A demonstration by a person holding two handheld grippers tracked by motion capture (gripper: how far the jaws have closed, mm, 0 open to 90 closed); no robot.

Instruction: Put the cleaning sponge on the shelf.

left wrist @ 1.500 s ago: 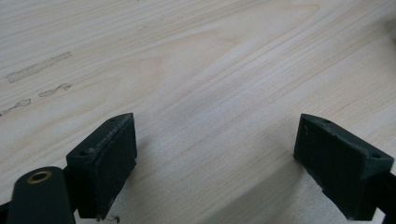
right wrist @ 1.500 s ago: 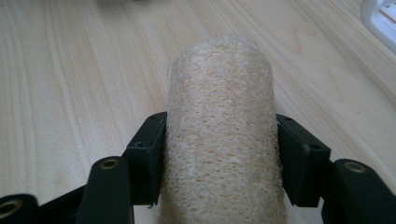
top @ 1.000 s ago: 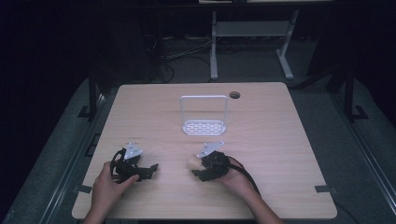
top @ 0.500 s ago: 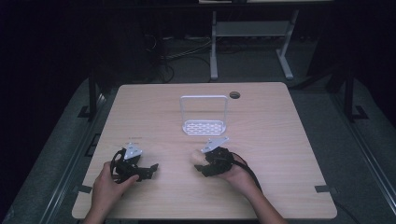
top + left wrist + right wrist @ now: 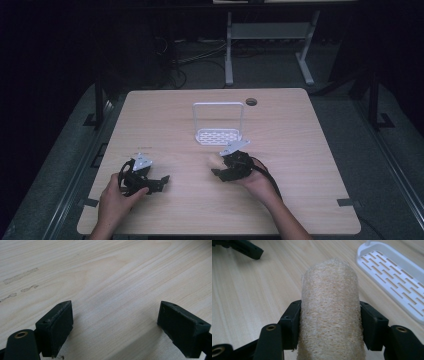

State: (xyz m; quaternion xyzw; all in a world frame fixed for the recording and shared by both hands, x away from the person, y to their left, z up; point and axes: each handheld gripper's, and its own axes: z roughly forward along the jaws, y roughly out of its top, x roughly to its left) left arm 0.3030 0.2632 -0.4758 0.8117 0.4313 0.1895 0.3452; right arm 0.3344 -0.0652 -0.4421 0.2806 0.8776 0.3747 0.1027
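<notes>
Sponge (image 5: 330, 312), clamped in the right claw (image 5: 330, 327), sits near the white rack (image 5: 392, 277)'s front edge, while the left claw (image 5: 115, 325) gapes over bare worktop (image 5: 105, 272).

On the bench (image 5: 165, 112), the rack (image 5: 218, 123) stands mid-way back, the right gripper (image 5: 220, 167) just before it with a sponge (image 5: 331, 315) between its jaws, seemingly off the surface, and the left gripper (image 5: 159, 182) well apart to the left, near the front edge.
</notes>
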